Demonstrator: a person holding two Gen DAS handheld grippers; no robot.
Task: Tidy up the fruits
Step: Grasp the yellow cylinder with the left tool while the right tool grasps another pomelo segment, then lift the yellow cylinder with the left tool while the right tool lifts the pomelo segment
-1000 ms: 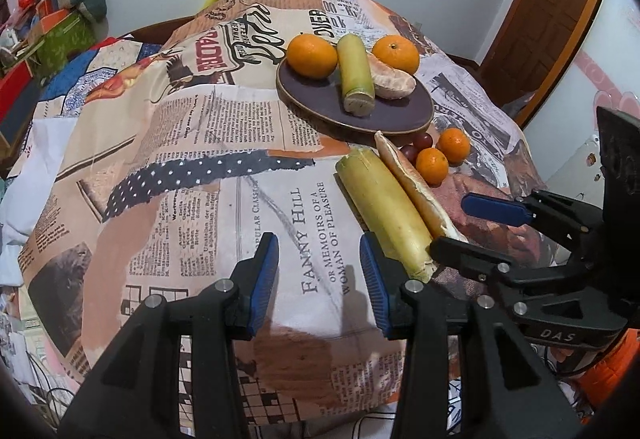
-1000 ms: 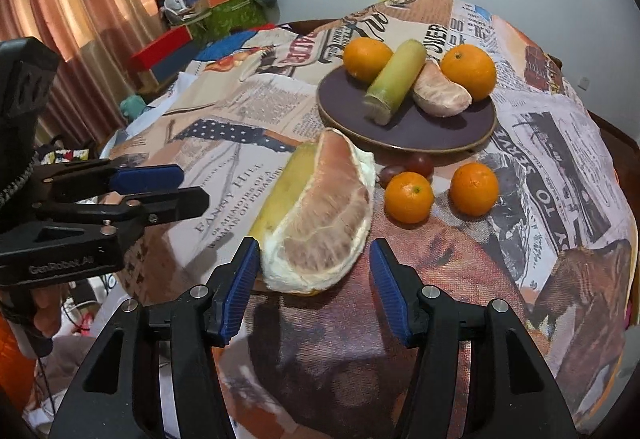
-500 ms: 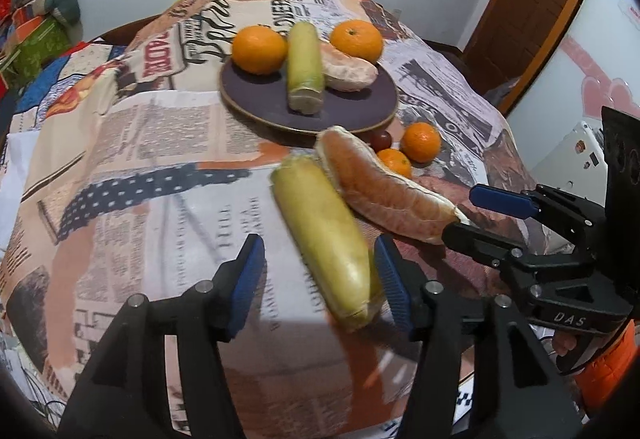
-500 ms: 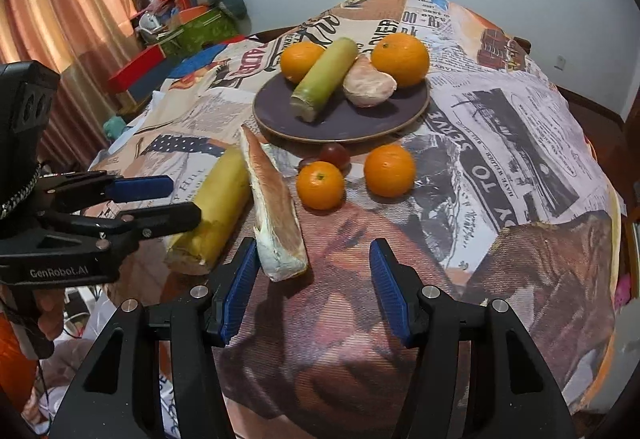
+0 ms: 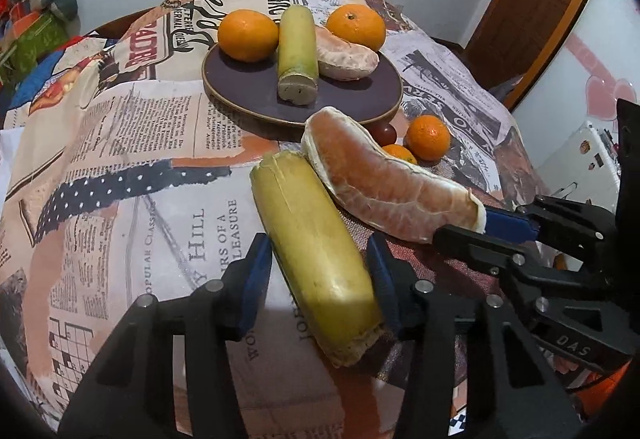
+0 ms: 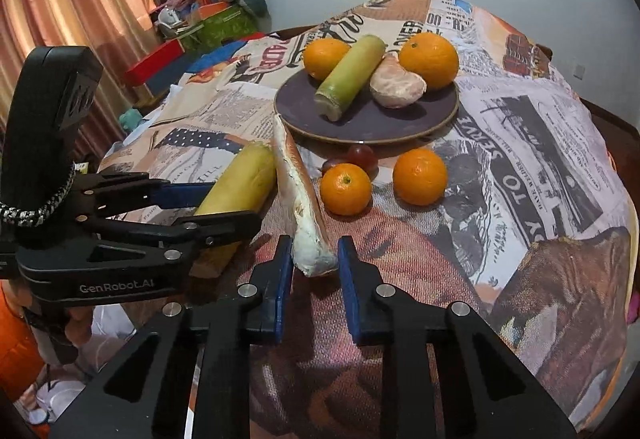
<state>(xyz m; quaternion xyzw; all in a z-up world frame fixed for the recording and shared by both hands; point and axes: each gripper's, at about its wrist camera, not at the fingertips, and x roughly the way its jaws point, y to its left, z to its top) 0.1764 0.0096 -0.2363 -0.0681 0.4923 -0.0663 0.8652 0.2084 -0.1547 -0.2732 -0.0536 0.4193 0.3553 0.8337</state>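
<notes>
A yellow sugarcane piece (image 5: 316, 259) lies on the table with its near end between the fingers of my left gripper (image 5: 320, 275), which stands open around it with small gaps. A peeled pomelo wedge (image 5: 384, 179) lies beside it. My right gripper (image 6: 312, 267) is open with the wedge's near tip (image 6: 312, 251) between its pads. A dark plate (image 5: 248, 91) behind holds two oranges, a green cane piece (image 5: 298, 51) and a pomelo segment. The left gripper (image 6: 192, 211) also shows in the right wrist view, straddling the cane (image 6: 244, 183).
Two small oranges (image 6: 346, 189) (image 6: 419, 176) and dark grapes (image 6: 362, 155) lie on the newspaper-print tablecloth (image 6: 520, 143) between the plate and the wedge. The table edge falls away close below both grippers. Clutter and curtains stand at the left.
Both grippers have moved forward: the left now straddles the yellow cane's near end, and the right has narrowed around the pomelo wedge's tip. The fruits have not moved.
</notes>
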